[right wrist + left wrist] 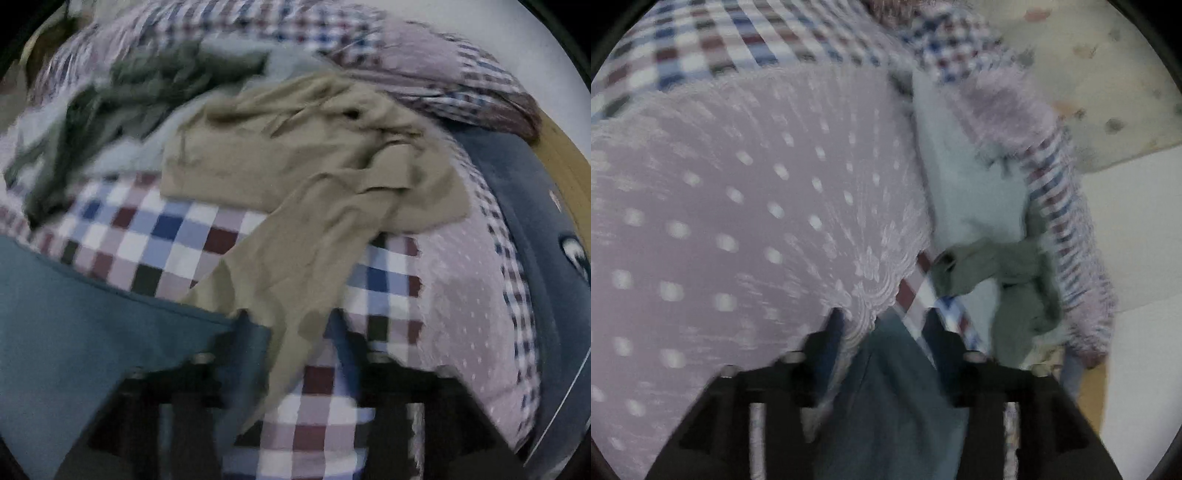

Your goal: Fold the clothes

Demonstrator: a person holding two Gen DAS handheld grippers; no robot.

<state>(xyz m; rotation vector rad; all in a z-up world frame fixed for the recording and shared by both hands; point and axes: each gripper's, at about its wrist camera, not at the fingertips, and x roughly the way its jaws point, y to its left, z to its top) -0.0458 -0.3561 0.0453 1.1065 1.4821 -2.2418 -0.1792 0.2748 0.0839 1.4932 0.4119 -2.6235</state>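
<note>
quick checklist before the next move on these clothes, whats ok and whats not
1. Left gripper jaws apart with teal cloth between them: ok.
2. Left grip actually closed on the teal cloth: cannot tell, blurred.
3. Right gripper jaws apart with the tan garment trailing between them: ok.
4. Tan garment spread flat for folding: not ok, crumpled on the checkered bedspread.
5. Folding area free: not ok, an olive garment lies bunched behind.
6. Sharp view: not ok, both cameras are motion-blurred.
</note>
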